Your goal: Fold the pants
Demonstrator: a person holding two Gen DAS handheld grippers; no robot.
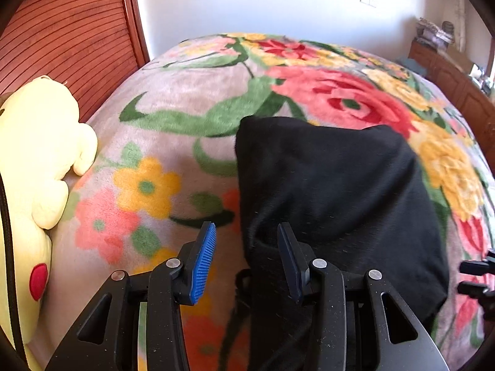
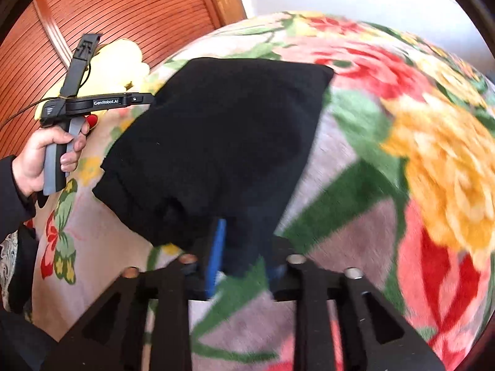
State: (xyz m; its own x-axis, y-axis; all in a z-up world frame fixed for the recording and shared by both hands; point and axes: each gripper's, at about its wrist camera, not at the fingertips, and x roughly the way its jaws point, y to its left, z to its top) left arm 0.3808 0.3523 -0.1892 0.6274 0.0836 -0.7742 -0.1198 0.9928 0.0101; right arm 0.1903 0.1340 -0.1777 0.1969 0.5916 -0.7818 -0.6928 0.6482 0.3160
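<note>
Pants (image 1: 334, 191): lying folded on blanket (image 1: 173, 105).
Left gripper (image 1: 247, 259): gaping partway, gripping nothing, pants edge at 6 o'clock.
Right gripper (image 2: 244, 247): pinching pants corner.

Setting: I read this as a home bedroom.
Bed: a floral fleece blanket (image 1: 173, 160) covers the whole surface I work over.
Headboard: ribbed reddish wood (image 1: 65, 40) along the blanket's left edge.
Soft toy: yellow plush (image 1: 40, 160) resting against that edge.
Furniture: low wooden cabinet (image 1: 445, 74) beyond the far right corner, clutter on top.
Wall: plain white (image 1: 278, 0) behind the far edge.
</note>
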